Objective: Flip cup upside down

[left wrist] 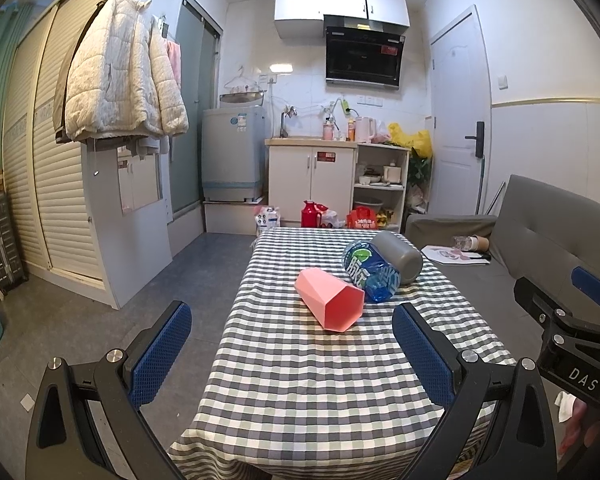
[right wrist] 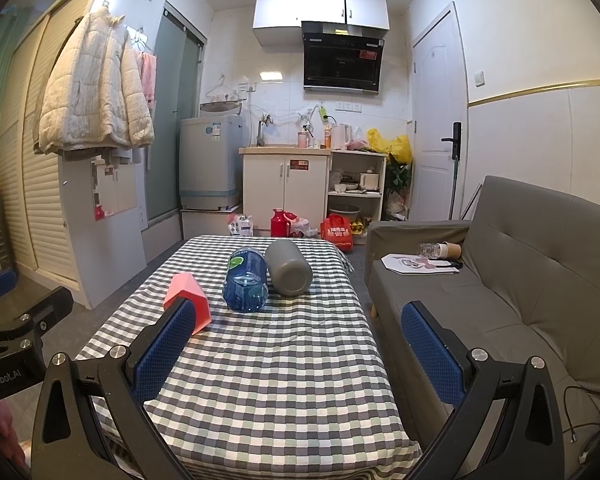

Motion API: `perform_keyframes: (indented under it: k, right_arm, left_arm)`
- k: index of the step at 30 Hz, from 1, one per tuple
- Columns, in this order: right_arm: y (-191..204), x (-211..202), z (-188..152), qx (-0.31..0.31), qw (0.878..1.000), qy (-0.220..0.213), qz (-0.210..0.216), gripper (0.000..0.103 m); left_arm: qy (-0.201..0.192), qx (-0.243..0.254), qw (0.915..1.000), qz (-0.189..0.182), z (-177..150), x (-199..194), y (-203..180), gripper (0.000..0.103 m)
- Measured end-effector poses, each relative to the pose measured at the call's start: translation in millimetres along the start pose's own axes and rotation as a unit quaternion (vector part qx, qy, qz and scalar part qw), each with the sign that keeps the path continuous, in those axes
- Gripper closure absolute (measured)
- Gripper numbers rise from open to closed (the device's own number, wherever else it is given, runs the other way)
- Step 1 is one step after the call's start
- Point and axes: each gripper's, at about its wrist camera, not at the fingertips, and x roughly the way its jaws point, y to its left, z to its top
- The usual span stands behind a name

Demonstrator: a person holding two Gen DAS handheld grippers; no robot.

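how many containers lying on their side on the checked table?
3. Pink faceted plastic cup nearest the grippers; blue-labelled clear plastic bottle next to it; grey cylindrical metal canister farthest right, against the bottle. The left finger partly hides the cup in the right wrist view.

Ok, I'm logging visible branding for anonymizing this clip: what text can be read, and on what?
"DAS": on the right gripper body, left wrist view.
"enRobot.AI", start cut off: on the left gripper body, right wrist view.
Blue bottle label: large white characters, unreadable.
Red bag, cabinet sticker: too small.
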Motion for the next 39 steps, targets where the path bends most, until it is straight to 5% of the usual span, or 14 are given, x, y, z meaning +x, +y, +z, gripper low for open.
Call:
perform_keyframes:
  k: [12, 20, 31, 39]
  right_arm:
    - [6.0, 9.3, -0.2, -0.010, 1.000, 0.015, 0.000, 0.000]
    - [10.1, 42.6, 12.0, -0.017, 0.998, 0.064, 0.018, 0.000]
    - [36.9, 173.6, 38.5, -0.009, 0.988, 0.134, 0.069, 0.000]
    - [59.8, 263.4, 21.8, -0.008, 0.979, 0.184, 0.085, 0.000]
  left_arm:
    - [0.029, -0.016, 0.9994, 0.005, -3.5, 13.4, 6.3, 0.000]
    - [0.118, 0.001, 0.9928, 0.018, 10.5, 59.2, 9.0, 0.000]
    - [0.174, -0.014, 0.9834, 0.049, 23.3, 146.7, 42.0, 0.000]
    - [0.202, -0.030, 0.9774, 0.055, 21.2, 196.5, 60.9, 0.000]
